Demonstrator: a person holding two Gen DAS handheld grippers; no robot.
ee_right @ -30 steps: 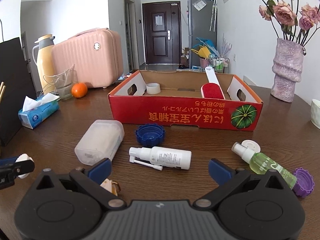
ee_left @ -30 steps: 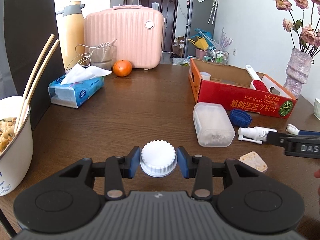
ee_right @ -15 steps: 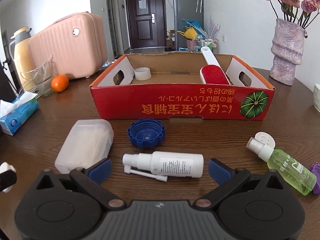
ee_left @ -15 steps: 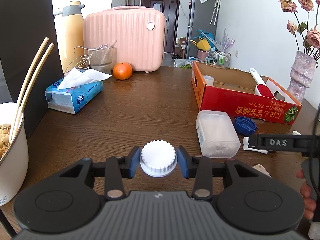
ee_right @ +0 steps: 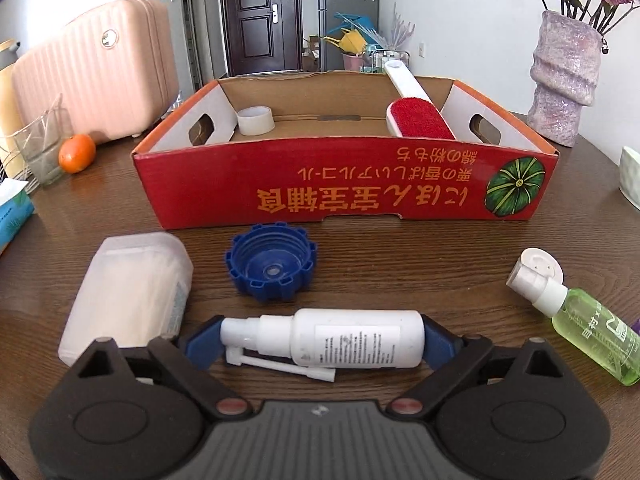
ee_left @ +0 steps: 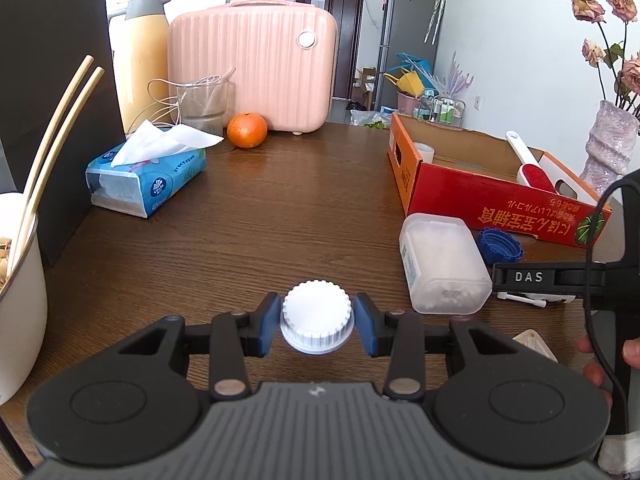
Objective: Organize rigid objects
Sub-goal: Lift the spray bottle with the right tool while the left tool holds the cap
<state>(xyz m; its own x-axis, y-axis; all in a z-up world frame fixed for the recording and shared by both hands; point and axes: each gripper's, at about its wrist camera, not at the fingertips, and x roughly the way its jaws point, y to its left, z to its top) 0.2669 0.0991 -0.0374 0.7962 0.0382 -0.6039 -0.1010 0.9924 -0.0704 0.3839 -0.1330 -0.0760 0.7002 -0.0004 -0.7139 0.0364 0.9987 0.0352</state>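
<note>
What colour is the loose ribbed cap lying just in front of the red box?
Blue. The cap lies open side up; the right wrist view shows it best.

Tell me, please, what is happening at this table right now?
A person is sorting small items toward the red cardboard box. The left hand-held gripper is shut on a white ribbed cap. The right hand-held gripper straddles a white spray bottle lying on the table, its jaws just closing. A tape roll and lint brush are already inside.

A: What's sitting out, counted?
B: Two loose caps showing: one white cap (ee_left: pixel 317 316), one blue cap (ee_right: pixel 271 267). Two spray bottles: white (ee_right: pixel 340 342), green (ee_right: pixel 588 326). One red box (ee_right: pixel 344 196).
</note>
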